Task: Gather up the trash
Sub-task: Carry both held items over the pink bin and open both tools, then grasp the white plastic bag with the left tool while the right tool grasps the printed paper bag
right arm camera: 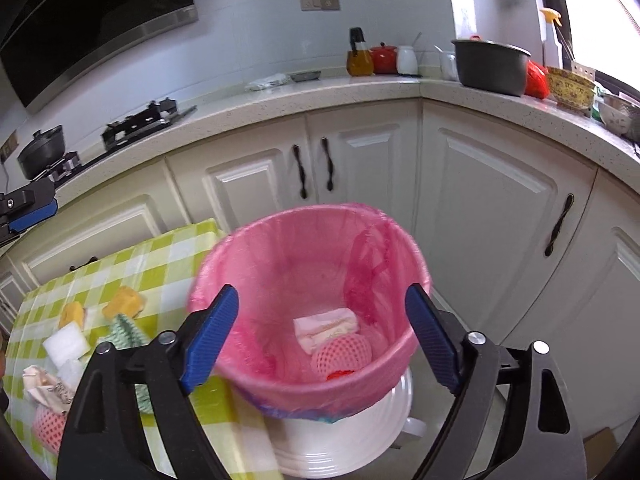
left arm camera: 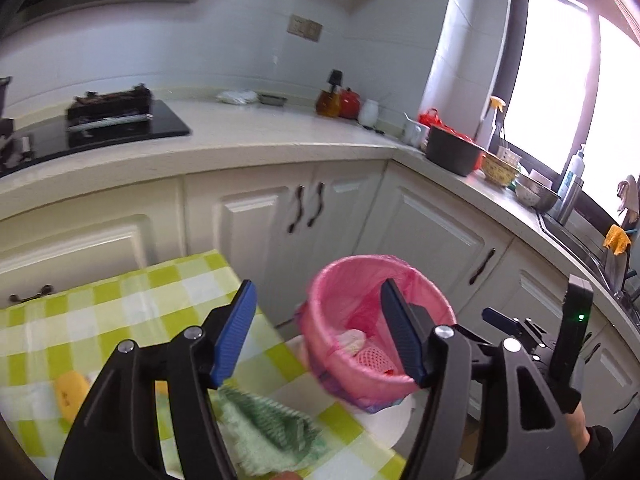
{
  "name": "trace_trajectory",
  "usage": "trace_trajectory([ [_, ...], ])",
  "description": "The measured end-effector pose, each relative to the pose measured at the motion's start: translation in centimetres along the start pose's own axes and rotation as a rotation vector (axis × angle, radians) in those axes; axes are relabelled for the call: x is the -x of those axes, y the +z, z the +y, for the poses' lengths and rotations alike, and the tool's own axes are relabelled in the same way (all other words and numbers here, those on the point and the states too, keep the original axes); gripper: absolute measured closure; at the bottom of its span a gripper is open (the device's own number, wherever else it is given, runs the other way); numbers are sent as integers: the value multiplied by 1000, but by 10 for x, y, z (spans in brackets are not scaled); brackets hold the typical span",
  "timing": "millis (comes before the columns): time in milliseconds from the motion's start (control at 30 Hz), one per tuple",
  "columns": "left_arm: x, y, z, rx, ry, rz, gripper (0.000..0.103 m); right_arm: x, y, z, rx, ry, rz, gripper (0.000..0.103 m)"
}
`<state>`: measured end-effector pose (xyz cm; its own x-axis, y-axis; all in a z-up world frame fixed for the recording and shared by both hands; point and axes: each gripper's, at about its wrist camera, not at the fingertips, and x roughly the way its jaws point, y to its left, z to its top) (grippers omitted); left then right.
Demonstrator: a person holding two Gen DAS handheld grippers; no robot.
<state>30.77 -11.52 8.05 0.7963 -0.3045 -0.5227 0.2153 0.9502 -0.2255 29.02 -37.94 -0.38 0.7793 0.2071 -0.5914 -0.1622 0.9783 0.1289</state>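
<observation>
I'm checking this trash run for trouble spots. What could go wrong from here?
1. The pink-lined bin sits on a white stool beside the table, so a bump from the right gripper might tip it.
2. Both grippers, jaws open, hold nothing; scraps like the crumpled paper lie far from the bin and might drop in transit.
3. The left gripper might grab the green cloth, perhaps not trash.

Left gripper (left arm camera: 316,332) jaws spread wide; right gripper (right arm camera: 322,336) likewise, nothing held.
</observation>
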Motion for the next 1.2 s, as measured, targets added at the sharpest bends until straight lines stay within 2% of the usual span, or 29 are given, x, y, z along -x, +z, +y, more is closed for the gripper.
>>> trace_trajectory([
  [100, 39, -14, 27, -4, 74, -35, 36, 17, -13, 32, 34, 43, -13, 13],
  [233, 92, -44, 74, 39, 187, -64, 34, 29, -35, 72, 63, 114, 22, 12],
  [367, 137, -79, 111, 91, 247, -64, 33, 37, -70, 116, 95, 203, 86, 12],
  [533, 174, -125, 144, 139, 296, -39, 33, 40, -103, 162, 169, 260, 153, 12],
  [667, 185, -159, 160, 177, 292, 4, 33, 39, -117, 189, 214, 277, 187, 12],
  [833, 185, -188, 166, 206, 239, 54, 33, 43, -115, 211, 251, 290, 188, 12],
  [1200, 147, -215, 169, 243, 165, 166, 33, 35, -102, 248, 303, 343, 197, 11],
])
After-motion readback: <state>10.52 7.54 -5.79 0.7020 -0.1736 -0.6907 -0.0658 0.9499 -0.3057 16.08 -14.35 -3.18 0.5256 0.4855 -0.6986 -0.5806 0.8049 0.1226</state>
